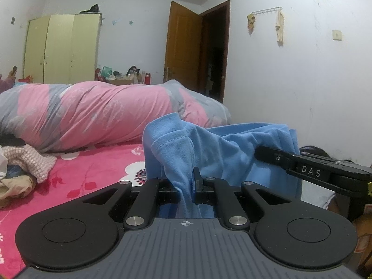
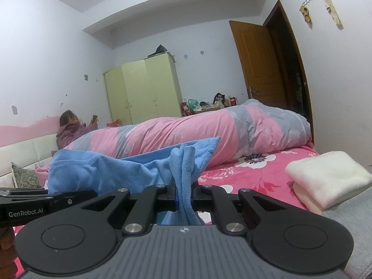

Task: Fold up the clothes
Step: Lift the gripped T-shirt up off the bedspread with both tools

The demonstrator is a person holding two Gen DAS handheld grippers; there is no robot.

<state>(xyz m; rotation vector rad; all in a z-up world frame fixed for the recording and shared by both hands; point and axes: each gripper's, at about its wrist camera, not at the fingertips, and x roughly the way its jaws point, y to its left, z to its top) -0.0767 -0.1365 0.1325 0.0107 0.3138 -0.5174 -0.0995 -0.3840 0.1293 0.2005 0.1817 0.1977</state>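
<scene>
- Left wrist view: the left gripper (image 1: 186,187) has its jaws pinched tight on a bunched fold of the soft light-blue fleece garment (image 1: 223,148), which is lifted above the bright pink flower-print bedsheet (image 1: 93,176).
- The black right gripper (image 1: 313,169), marked "DAS", reaches in from the right edge, its tip against the blue fleece.
- Behind lies a long rolled pink-and-grey quilt (image 1: 93,116); a pale pink knitted garment (image 1: 30,160) sits at the left edge.
- Right wrist view: the right gripper (image 2: 183,197) is clamped on a hanging pleat of the same blue fleece (image 2: 104,172), raised over the bed.
- The left gripper (image 2: 48,201) enters from the left, touching the cloth.
- A folded cream-white towel-like cloth (image 2: 325,176) rests on the sheet at the right.
- A person in a purple robe (image 2: 69,130) sits by the far wall.
</scene>
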